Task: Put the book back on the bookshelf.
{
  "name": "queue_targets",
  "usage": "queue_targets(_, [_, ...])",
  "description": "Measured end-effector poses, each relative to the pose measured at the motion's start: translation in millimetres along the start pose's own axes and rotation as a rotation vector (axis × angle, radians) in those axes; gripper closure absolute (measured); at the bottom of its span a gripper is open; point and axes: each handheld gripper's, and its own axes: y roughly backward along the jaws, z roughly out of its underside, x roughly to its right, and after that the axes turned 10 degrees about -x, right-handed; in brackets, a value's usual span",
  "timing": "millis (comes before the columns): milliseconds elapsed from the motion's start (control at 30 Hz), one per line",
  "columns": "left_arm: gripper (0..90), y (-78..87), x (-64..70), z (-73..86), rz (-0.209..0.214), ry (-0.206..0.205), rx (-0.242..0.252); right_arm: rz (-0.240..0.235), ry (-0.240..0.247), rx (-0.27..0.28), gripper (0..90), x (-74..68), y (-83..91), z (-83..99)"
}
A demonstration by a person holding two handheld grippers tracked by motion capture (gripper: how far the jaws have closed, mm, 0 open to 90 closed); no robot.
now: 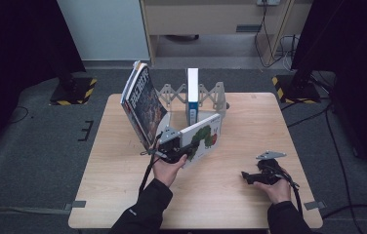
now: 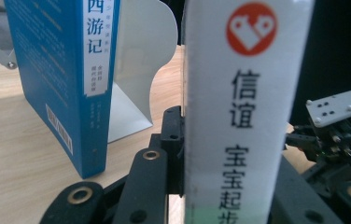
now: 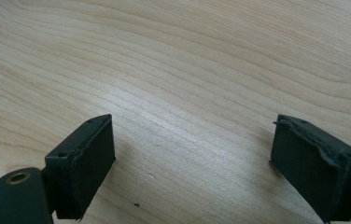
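Observation:
My left gripper [image 1: 180, 150] is shut on a white picture book [image 1: 200, 137] with a green caterpillar on its cover, and holds it tilted above the table's middle. In the left gripper view the book's white spine [image 2: 246, 107], with a red logo and black characters, stands between the jaws of the left gripper [image 2: 229, 179]. A blue book [image 1: 192, 95] stands upright in a folding rack [image 1: 212, 93] behind it. A dark-covered book [image 1: 141, 103] leans at the rack's left end. My right gripper [image 1: 255, 176] rests open on the table at the right. The right gripper [image 3: 194, 161] holds nothing.
The wooden table [image 1: 250, 117] has bare room on its right and front. A white bookend [image 2: 136, 79] stands behind the blue book [image 2: 66, 79]. Dark stands with striped bases [image 1: 74, 90] flank the table on the floor.

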Motion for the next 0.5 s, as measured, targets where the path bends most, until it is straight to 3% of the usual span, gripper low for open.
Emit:
queue_targets(300, [74.5,-18.7,2.6,-4.6,-0.057,-0.003,0.009,0.026,0.027,0.007,7.2,-0.1,-2.9,2.8])
queue_targets(500, [74.6,-28.2,3.1,-6.9,-0.109,0.003,0.032,0.032,0.027,0.043,4.1,0.1,-5.3,6.5])
